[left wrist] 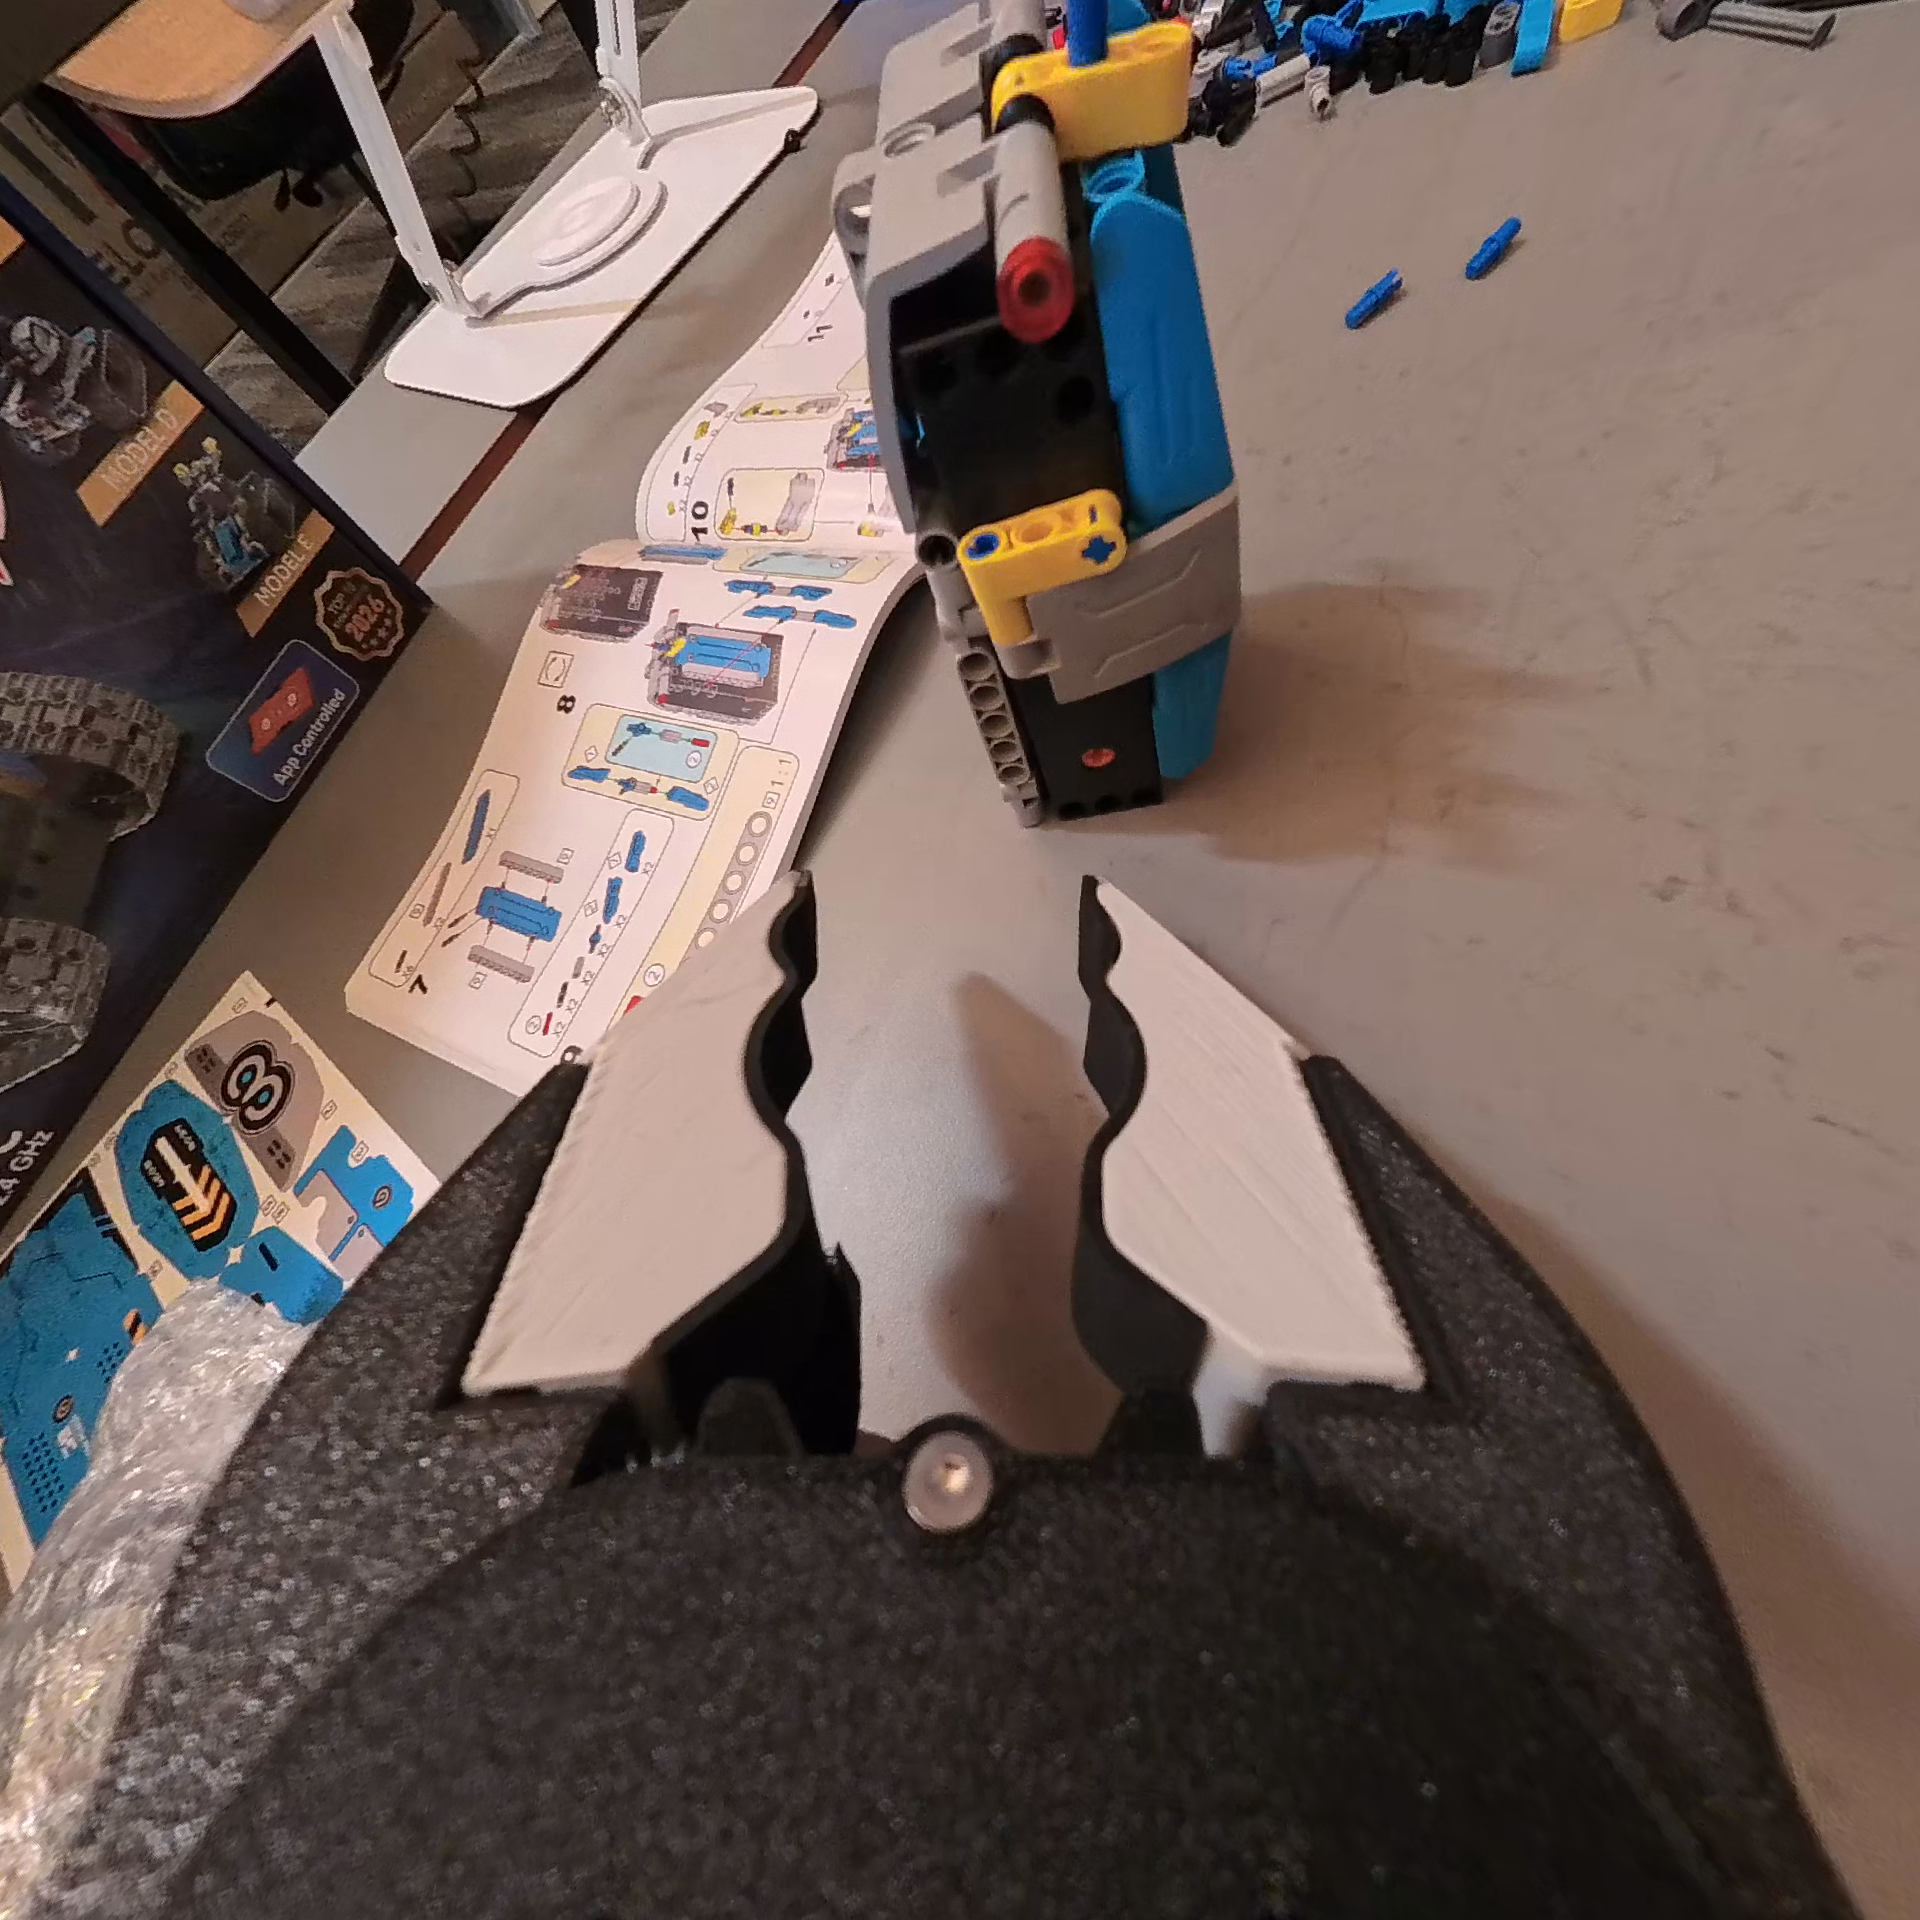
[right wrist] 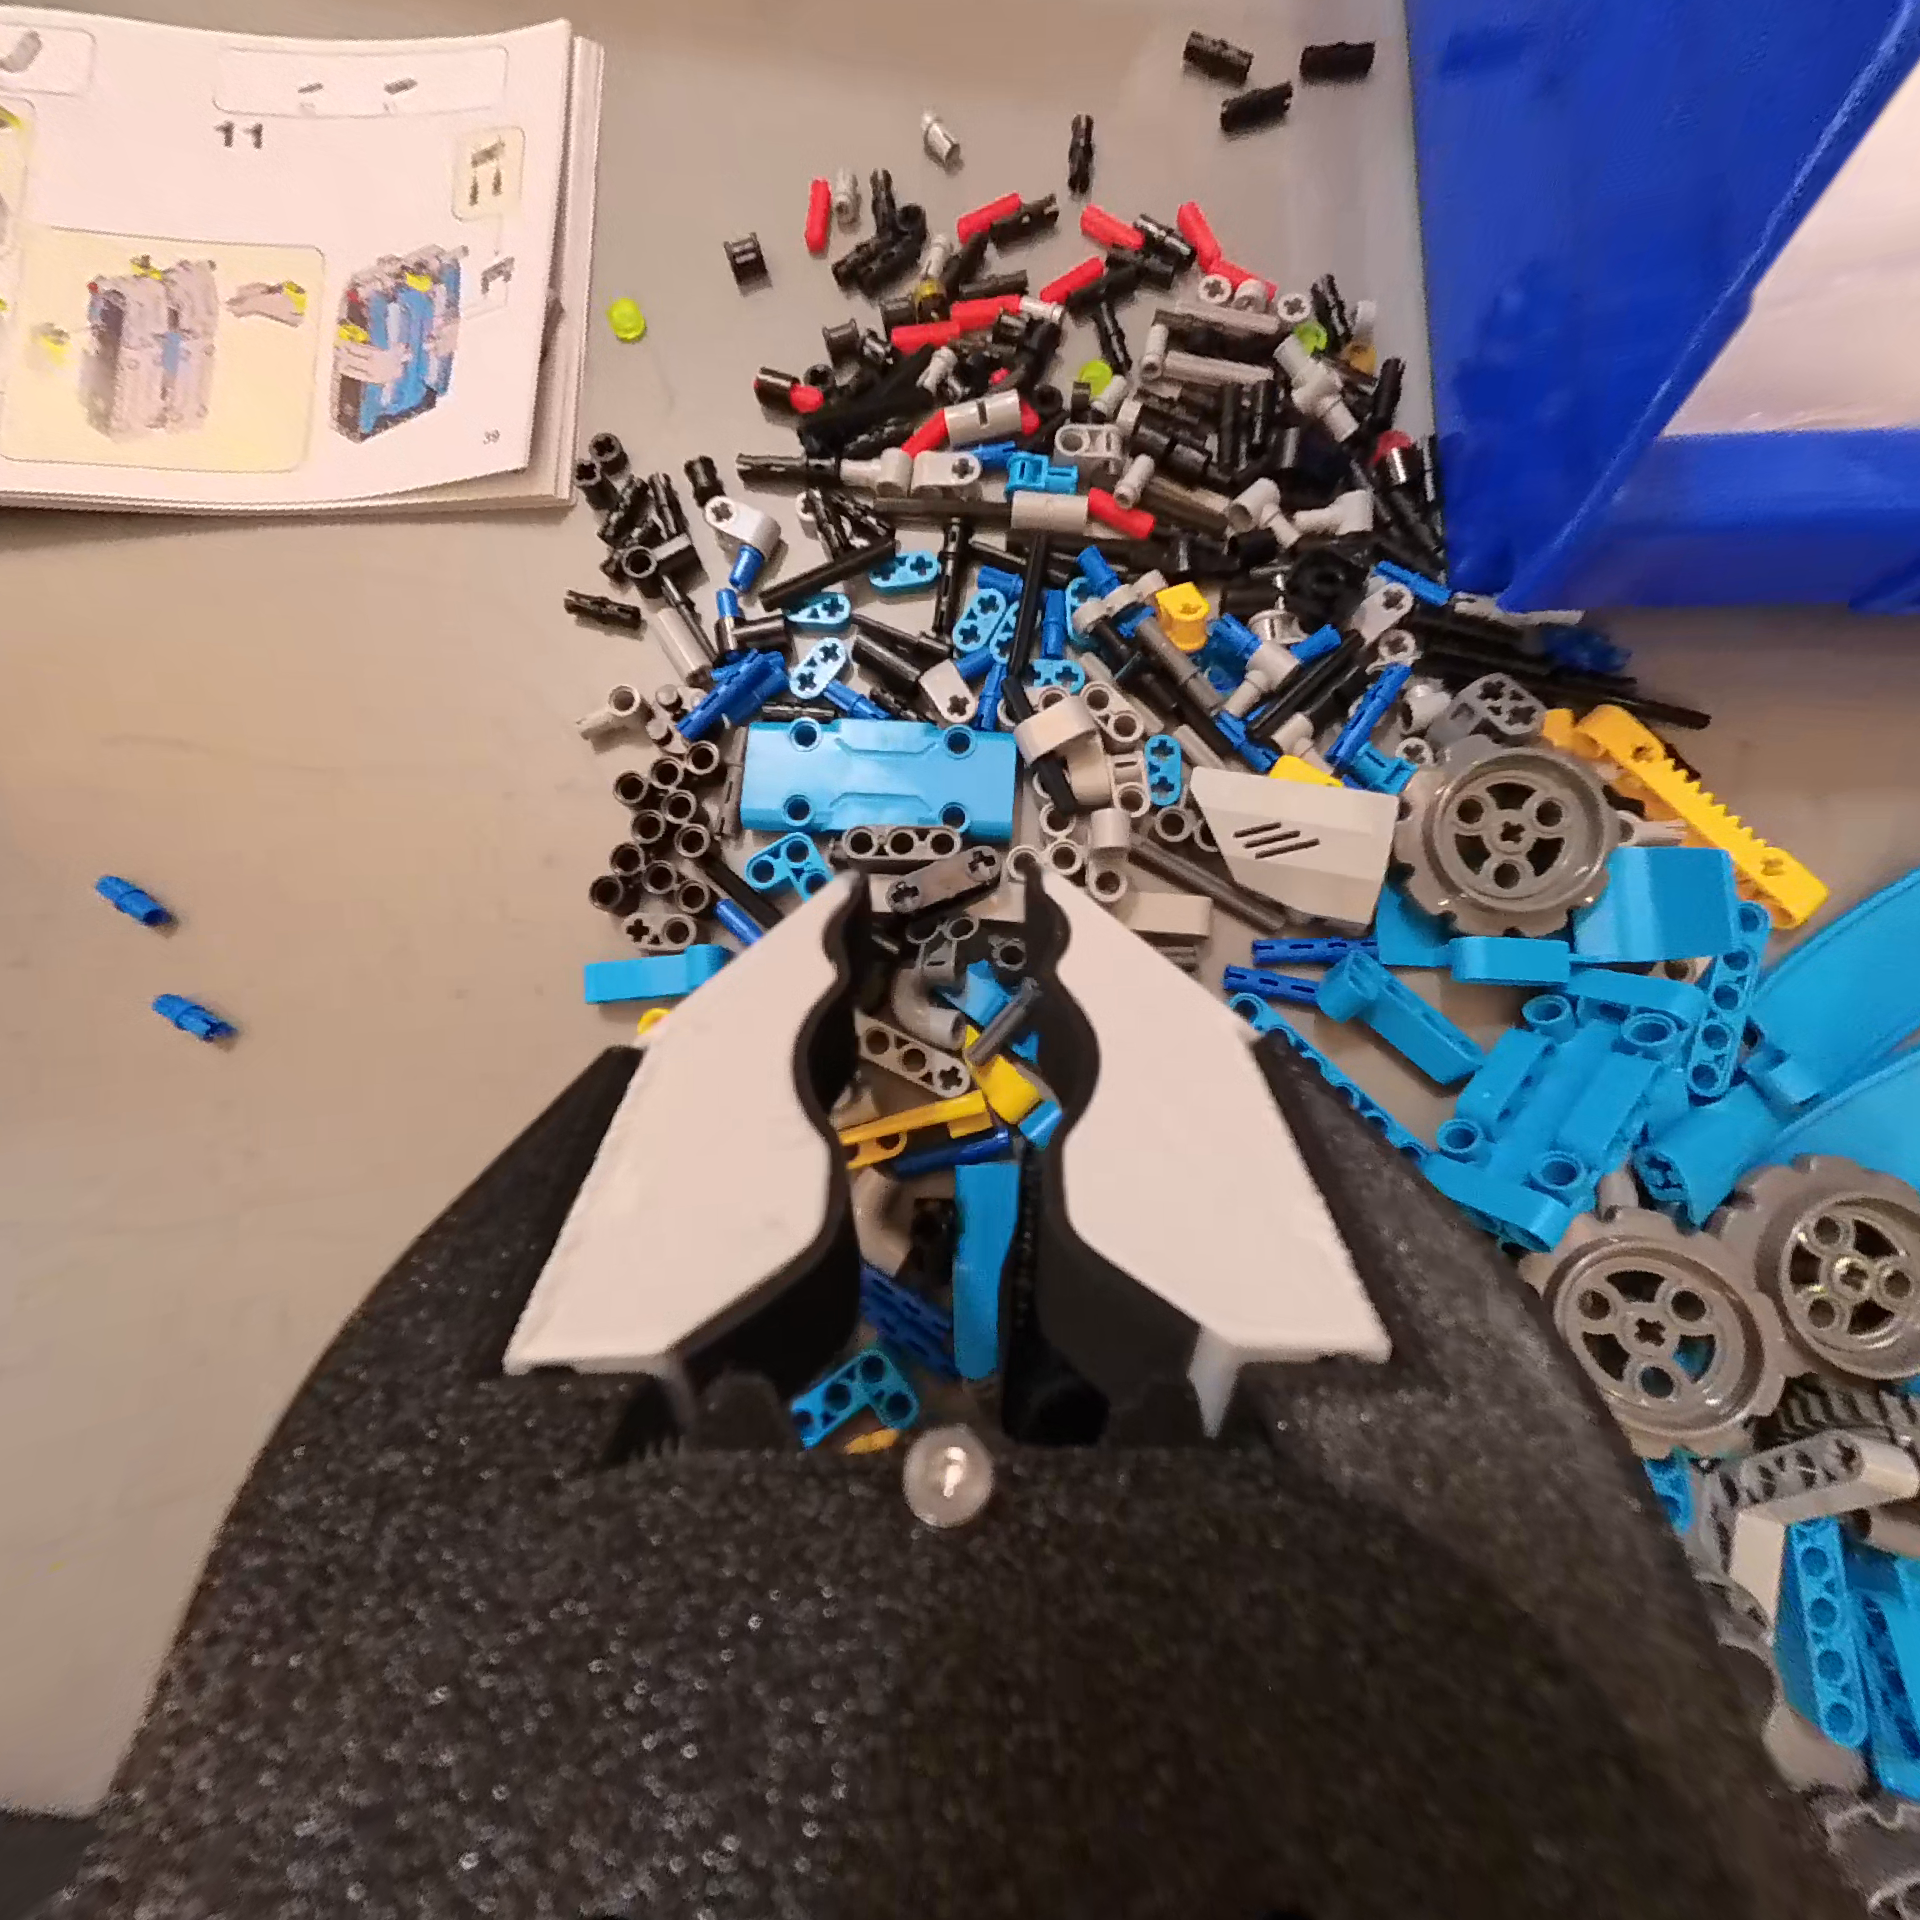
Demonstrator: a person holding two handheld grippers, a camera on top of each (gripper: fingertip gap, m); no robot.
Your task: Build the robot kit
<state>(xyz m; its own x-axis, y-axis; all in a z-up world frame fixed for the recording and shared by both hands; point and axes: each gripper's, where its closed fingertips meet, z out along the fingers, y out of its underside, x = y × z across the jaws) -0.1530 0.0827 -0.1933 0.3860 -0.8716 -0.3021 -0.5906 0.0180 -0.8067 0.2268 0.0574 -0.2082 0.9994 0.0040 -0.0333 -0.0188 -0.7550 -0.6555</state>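
Note:
My left gripper (left wrist: 945, 894) is open and empty above the grey table, a little short of a partly built block model (left wrist: 1049, 436) of grey, black, blue and yellow parts that stands upright. An open instruction booklet (left wrist: 623, 790) lies to its left. My right gripper (right wrist: 943, 888) is open and hangs over a pile of loose building parts (right wrist: 1091, 582); nothing is gripped. A flat light-blue panel (right wrist: 878, 779) lies just beyond its left fingertip. Two small blue pins (right wrist: 135, 899) lie apart to the left and also show in the left wrist view (left wrist: 1371, 299).
A dark product box (left wrist: 156, 623) and a sticker sheet (left wrist: 197, 1216) lie at the left. A white lamp base (left wrist: 613, 239) stands at the back. A blue bin (right wrist: 1662, 301) stands at the right. Grey toothed wheels (right wrist: 1507, 836) lie among light-blue beams. The booklet also shows in the right wrist view (right wrist: 281, 270). About 40 cm separates my left fingertips from my right.

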